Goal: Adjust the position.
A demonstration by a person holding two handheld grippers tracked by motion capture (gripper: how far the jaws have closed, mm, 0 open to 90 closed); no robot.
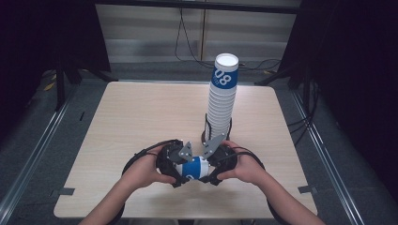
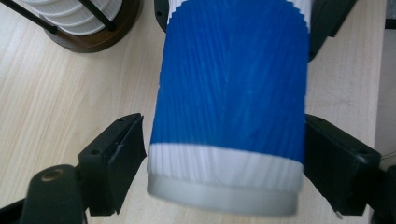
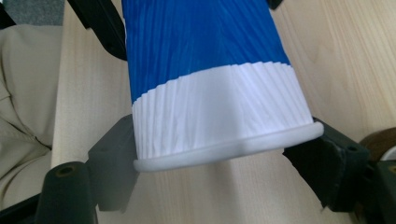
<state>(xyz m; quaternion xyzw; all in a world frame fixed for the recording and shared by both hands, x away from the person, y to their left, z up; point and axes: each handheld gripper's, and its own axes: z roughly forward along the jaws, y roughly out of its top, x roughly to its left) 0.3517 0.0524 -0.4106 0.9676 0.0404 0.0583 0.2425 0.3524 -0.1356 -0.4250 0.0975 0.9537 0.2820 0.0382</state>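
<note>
A blue paper cup (image 1: 195, 168) with white bands at both ends lies level just above the table's front middle, held between my two grippers. My left gripper (image 1: 183, 172) has its jaws on either side of the cup's narrow base end (image 2: 224, 182), and the black pads (image 2: 119, 158) rest against the ribbed wall. My right gripper (image 1: 212, 171) is shut on the wide end, its pads (image 3: 116, 149) against the white band just behind the rolled rim (image 3: 224, 149). A hand holds each gripper.
A tall stack of the same cups (image 1: 224, 98) stands upside down in a wire holder with a brown round base (image 2: 93, 28), right behind the grippers. The wooden table (image 1: 141, 112) is bare to the left and far side. The person's lap (image 3: 18, 93) lies past the near edge.
</note>
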